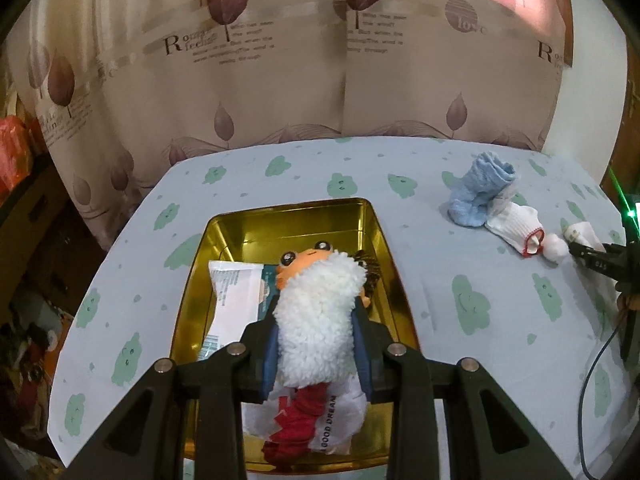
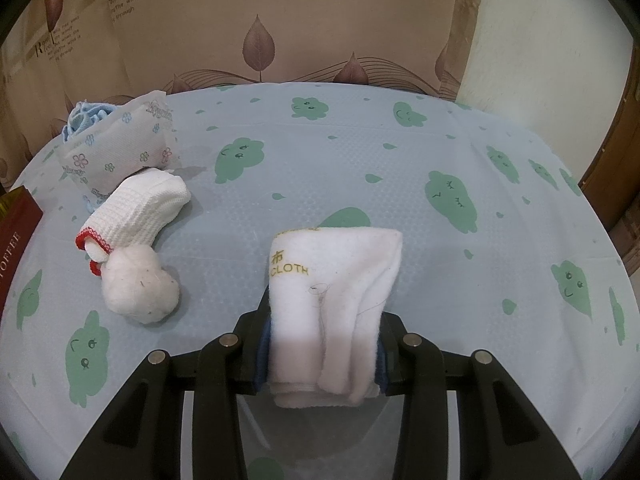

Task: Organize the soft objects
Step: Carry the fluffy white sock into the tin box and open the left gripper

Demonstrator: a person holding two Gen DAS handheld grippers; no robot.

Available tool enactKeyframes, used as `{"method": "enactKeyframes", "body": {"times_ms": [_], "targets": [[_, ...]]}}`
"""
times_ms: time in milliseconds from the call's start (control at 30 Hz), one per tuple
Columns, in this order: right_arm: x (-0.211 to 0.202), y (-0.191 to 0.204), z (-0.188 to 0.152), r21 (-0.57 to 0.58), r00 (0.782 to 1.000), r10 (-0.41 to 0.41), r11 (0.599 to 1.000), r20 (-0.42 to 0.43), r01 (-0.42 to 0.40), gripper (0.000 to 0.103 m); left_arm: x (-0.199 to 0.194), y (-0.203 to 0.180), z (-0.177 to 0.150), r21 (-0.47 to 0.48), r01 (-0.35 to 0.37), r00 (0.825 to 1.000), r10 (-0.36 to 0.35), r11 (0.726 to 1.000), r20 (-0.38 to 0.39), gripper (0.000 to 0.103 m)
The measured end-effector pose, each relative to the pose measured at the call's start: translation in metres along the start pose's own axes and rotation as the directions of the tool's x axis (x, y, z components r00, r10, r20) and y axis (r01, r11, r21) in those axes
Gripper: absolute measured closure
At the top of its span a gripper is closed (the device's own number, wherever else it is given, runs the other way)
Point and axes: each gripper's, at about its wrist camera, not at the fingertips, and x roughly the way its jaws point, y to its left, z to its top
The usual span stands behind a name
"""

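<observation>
Cloud-print surface (image 2: 360,168) had socks lying around; left claw (image 1: 316,320) gripped a fluffy toy (image 1: 316,320) over the gold tin (image 1: 384,240), right claw (image 2: 326,344) clamped a folded white cloth (image 2: 336,272).

We count one gold rectangular metal tin (image 1: 374,236), one fluffy white plush toy with an orange face (image 1: 316,320), two small socks, one pale blue knit (image 1: 478,194) and one white ribbed with red trim (image 2: 144,208), one white cotton ball (image 2: 140,288), one folded white cloth (image 2: 336,280).
</observation>
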Motion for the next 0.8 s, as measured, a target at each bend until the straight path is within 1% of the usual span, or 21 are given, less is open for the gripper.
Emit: {"method": "enactKeyframes", "body": {"times_ms": [333,467,567,633,800], "targets": [[0.0,0.0,0.0,0.0,1.0,0.0,1.0,0.0,0.0,0.066,0.0,0.012,-0.003,-0.012,0.011,1.0,-0.011,1.0,0.006,0.072],[0.0,0.0,0.0,-0.001,1.0,-0.001,1.0,0.0,0.001,0.066,-0.001,0.019,-0.002,-0.033,0.016,1.0,-0.015,0.999,0.013,0.072],[0.0,-0.001,0.0,-0.001,1.0,-0.001,1.0,0.0,0.001,0.066,-0.001,0.026,-0.001,-0.041,-0.002,1.0,0.003,0.999,0.016,0.072],[0.0,-0.001,0.0,0.0,1.0,0.0,1.0,0.0,0.0,0.065,-0.001,0.031,-0.001,-0.054,-0.011,1.0,0.012,0.998,0.016,0.072],[0.0,-0.001,0.0,-0.001,1.0,-0.001,1.0,0.001,0.001,0.065,0.006,0.049,-0.002,-0.105,-0.002,1.0,0.002,0.994,-0.004,0.072]]}}
